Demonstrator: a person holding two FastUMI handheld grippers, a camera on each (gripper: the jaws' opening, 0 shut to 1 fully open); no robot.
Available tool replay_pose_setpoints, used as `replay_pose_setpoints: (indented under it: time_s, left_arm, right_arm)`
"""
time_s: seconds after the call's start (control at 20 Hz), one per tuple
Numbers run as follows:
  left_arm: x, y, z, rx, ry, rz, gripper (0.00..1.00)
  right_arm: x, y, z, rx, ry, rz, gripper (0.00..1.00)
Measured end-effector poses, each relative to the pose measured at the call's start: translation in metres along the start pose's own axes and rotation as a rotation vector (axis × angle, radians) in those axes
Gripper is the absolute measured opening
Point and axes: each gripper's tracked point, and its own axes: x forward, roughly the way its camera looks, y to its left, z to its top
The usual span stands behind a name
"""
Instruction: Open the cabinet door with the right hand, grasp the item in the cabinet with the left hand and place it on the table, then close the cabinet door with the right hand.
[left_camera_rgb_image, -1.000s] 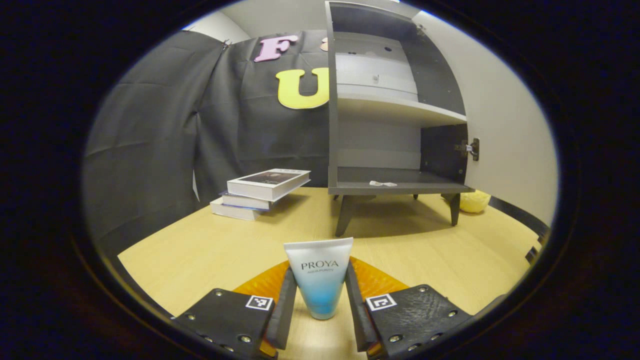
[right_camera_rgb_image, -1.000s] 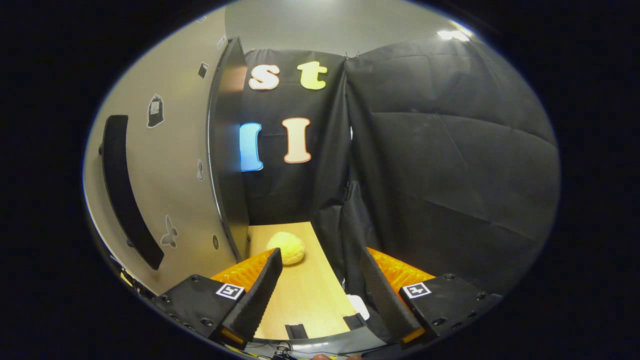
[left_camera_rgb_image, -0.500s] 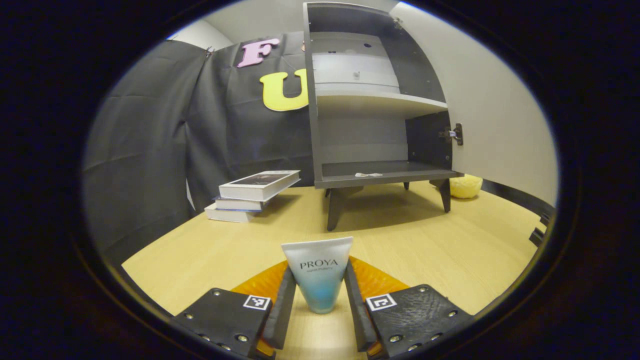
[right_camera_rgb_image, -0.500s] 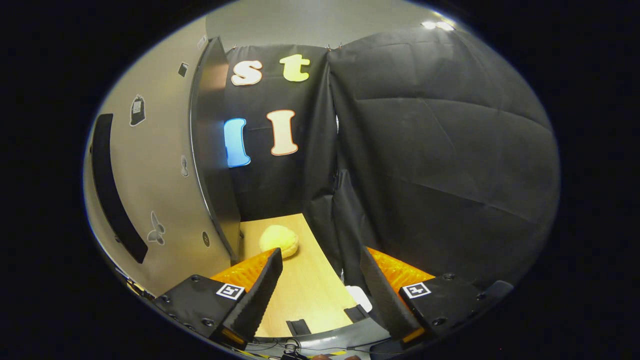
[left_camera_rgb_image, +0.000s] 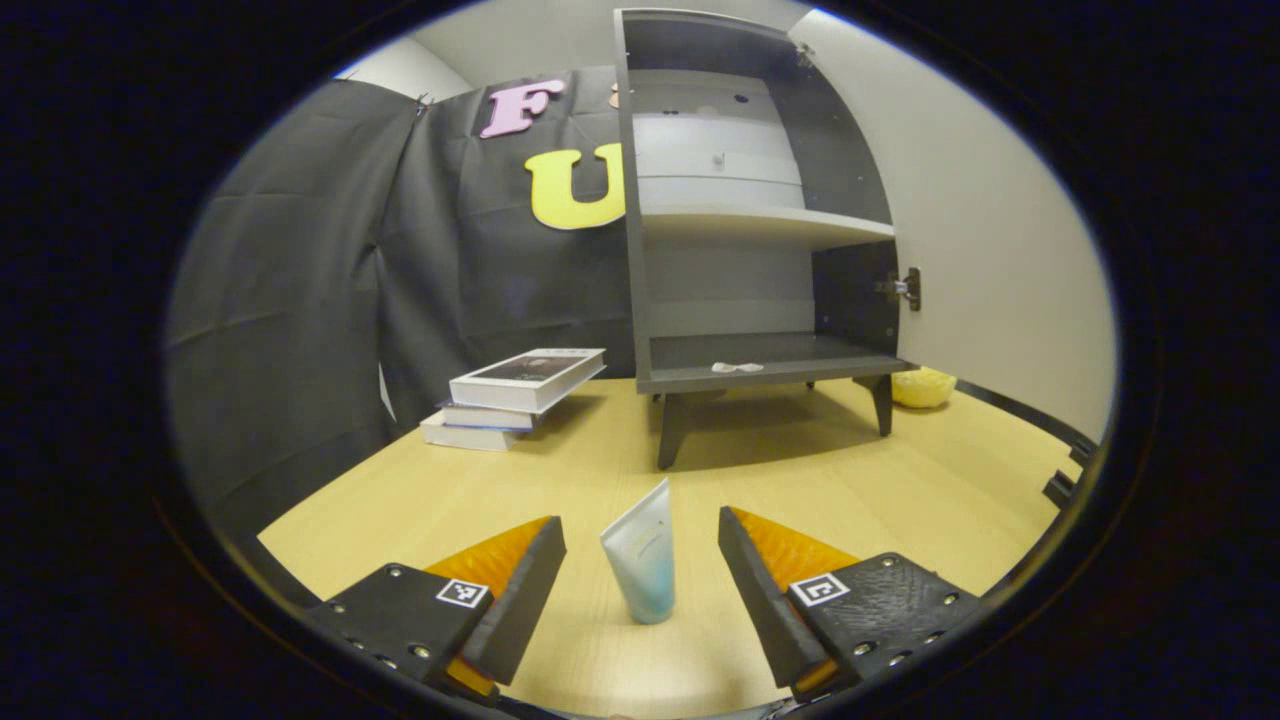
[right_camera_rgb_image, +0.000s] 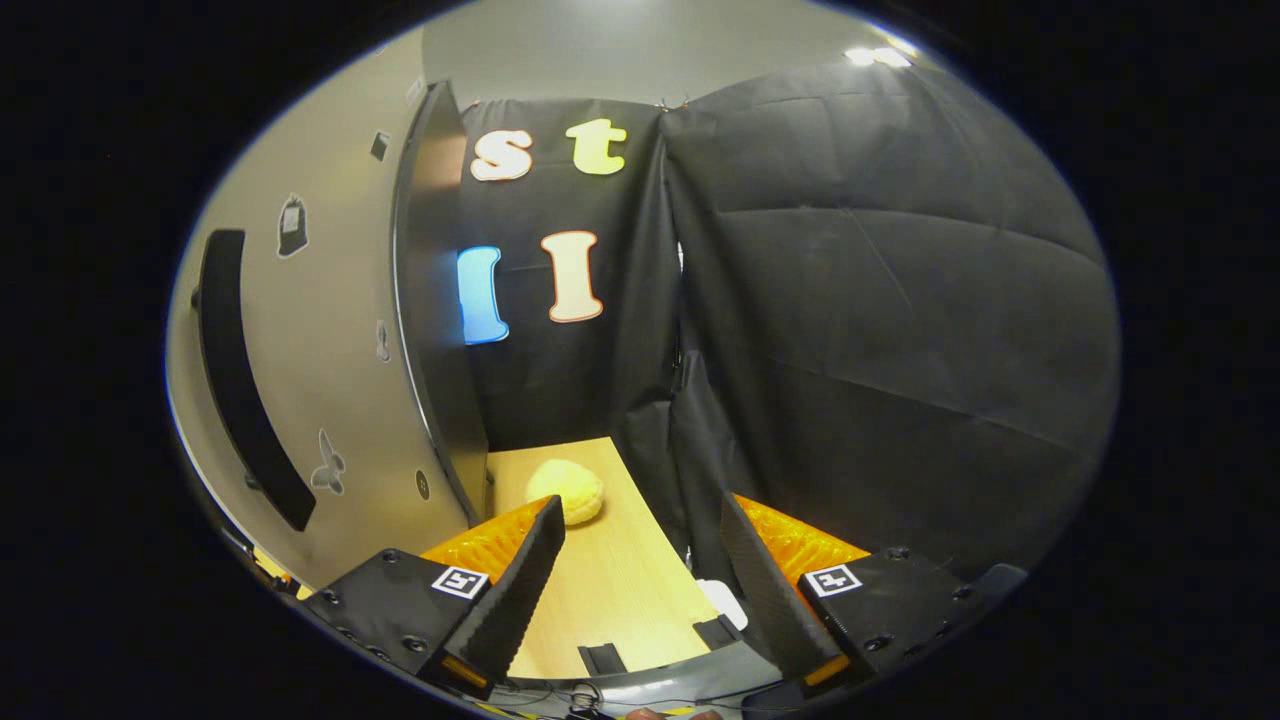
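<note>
The left gripper (left_camera_rgb_image: 640, 580) has just let go: its fingers, clamped on the cosmetic tube (left_camera_rgb_image: 642, 566) half a second ago, now stand apart, and the tube stands cap-down on the table (left_camera_rgb_image: 900, 490) between them (leaning slightly). The placing looks done. The right gripper (right_camera_rgb_image: 640, 575), fingers apart and empty, hovers beside the open cabinet door (right_camera_rgb_image: 330, 340), which remains to close.

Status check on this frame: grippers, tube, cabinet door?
Left gripper open, tube standing free on table. Right gripper open, beside open cabinet door. Door not yet closed; nothing in the way.
</note>
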Motion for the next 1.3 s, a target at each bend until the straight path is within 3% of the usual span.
replay_pose_setpoints:
  time_s: [0.1, 0.15, 0.2, 0.45, 0.65, 0.85, 1.05, 1.3]
  left_arm:
    - [-0.019, -0.003, 0.025, 0.034, -0.018, -0.012, 0.93]
    - [-0.029, -0.005, 0.04, 0.045, -0.028, -0.019, 0.93]
    - [-0.039, -0.007, 0.055, 0.048, -0.039, -0.03, 0.93]
    - [-0.076, -0.02, 0.146, 0.091, -0.09, -0.083, 0.93]
    - [-0.092, -0.023, 0.222, 0.044, -0.11, -0.028, 0.93]
    - [-0.102, -0.041, 0.277, -0.022, -0.108, 0.014, 0.93]
    - [-0.1, -0.04, 0.305, -0.094, -0.059, 0.063, 0.93]
    - [-0.101, -0.019, 0.351, -0.094, -0.09, 0.163, 0.93]
  right_arm:
    - [0.003, -0.004, 0.002, 0.038, -0.002, -0.022, 0.99]
    - [0.003, -0.007, 0.004, 0.058, -0.007, -0.031, 0.94]
    - [0.001, -0.009, 0.005, 0.08, -0.016, -0.035, 0.98]
    - [0.005, -0.027, 0.024, 0.088, -0.071, -0.06, 0.98]
    - [0.014, -0.024, 0.056, 0.061, -0.147, -0.029, 0.98]
    - [0.033, -0.007, 0.069, 0.051, -0.164, 0.053, 0.98]
    - [0.051, 0.007, 0.085, 0.087, -0.172, 0.127, 0.98]
    - [0.061, 0.026, 0.098, 0.008, -0.207, 0.212, 0.98]
